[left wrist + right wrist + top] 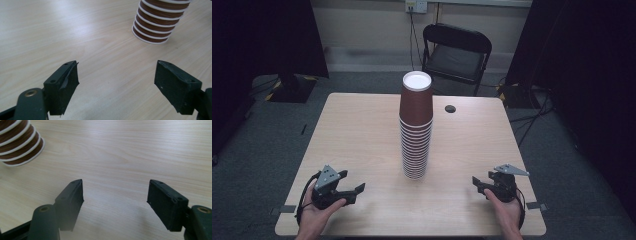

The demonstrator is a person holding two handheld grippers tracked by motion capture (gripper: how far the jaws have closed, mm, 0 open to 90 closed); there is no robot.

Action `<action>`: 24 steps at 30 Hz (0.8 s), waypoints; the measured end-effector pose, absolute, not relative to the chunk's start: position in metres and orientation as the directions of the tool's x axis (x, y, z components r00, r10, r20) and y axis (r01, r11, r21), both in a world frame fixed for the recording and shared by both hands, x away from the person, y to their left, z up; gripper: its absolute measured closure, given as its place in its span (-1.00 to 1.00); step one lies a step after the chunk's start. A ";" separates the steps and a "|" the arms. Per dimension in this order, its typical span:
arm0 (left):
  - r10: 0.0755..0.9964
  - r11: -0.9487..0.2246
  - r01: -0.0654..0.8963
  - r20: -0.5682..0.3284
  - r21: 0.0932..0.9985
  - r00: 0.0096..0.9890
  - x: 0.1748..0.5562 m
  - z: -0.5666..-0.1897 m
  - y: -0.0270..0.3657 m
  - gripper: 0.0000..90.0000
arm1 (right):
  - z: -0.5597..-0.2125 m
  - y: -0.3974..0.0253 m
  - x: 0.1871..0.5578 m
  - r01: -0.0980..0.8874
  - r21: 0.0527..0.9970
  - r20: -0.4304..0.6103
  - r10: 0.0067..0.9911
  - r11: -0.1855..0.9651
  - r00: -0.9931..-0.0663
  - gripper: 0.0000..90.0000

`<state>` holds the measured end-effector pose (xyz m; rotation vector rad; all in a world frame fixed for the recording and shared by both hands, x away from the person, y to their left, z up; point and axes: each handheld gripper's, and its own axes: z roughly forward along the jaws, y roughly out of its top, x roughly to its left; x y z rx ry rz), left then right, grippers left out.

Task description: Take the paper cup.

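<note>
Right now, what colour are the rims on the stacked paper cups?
White rims on the brown upside-down paper cup stack, clearest in the left gripper view.

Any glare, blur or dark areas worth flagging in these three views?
High view: table evenly lit, surroundings dark, cup stack sharp. Left gripper view: soft glare patch on the wood left of the cups; left tongs slightly soft. Right gripper view: right tongs near edge blurred, wood grain clear.

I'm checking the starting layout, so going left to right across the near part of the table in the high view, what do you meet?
left gripper → stack of brown paper cups → right gripper, all over the wooden table.
</note>
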<state>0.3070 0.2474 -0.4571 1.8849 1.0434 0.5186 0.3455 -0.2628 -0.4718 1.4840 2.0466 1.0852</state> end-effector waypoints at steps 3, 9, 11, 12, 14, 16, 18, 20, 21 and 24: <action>0.830 -0.243 0.447 -0.054 0.861 0.555 0.307 -0.457 0.246 -0.58 | -0.469 -0.262 0.345 0.620 0.771 0.134 0.915 0.145 -0.380 -0.35; 0.804 -0.264 0.439 -0.056 0.859 0.592 0.306 -0.456 0.237 -0.59 | -0.463 -0.256 0.342 0.592 0.789 0.147 0.885 0.164 -0.441 -0.30; 0.798 -0.255 0.461 -0.084 0.850 0.597 0.308 -0.456 0.237 -0.61 | -0.462 -0.252 0.339 0.589 0.792 0.165 0.871 0.163 -0.463 -0.30; 0.797 -0.248 0.469 -0.097 0.848 0.596 0.308 -0.456 0.238 -0.62 | -0.460 -0.250 0.337 0.586 0.794 0.181 0.857 0.162 -0.482 -0.30; 0.803 -0.245 0.472 -0.095 0.847 0.589 0.308 -0.457 0.239 -0.62 | -0.457 -0.246 0.335 0.573 0.803 0.180 0.849 0.165 -0.496 -0.30; 0.801 -0.246 0.476 -0.100 0.844 0.590 0.309 -0.458 0.241 -0.62 | -0.451 -0.243 0.334 0.562 0.810 0.188 0.834 0.167 -0.518 -0.31; 0.806 -0.241 0.479 -0.101 0.844 0.584 0.309 -0.458 0.243 -0.62 | -0.445 -0.238 0.335 0.543 0.821 0.179 0.823 0.177 -0.538 -0.32; 0.806 -0.251 0.480 -0.093 0.841 0.584 0.308 -0.460 0.245 -0.62 | -0.439 -0.233 0.338 0.535 0.825 0.178 0.814 0.183 -0.553 -0.37; 0.806 -0.251 0.480 -0.093 0.841 0.584 0.308 -0.460 0.245 -0.62 | -0.439 -0.233 0.338 0.535 0.825 0.178 0.814 0.183 -0.553 -0.37; 0.804 -0.252 0.470 -0.088 0.846 0.589 0.306 -0.458 0.246 -0.62 | -0.427 -0.224 0.340 0.512 0.839 0.181 0.790 0.187 -0.586 -0.41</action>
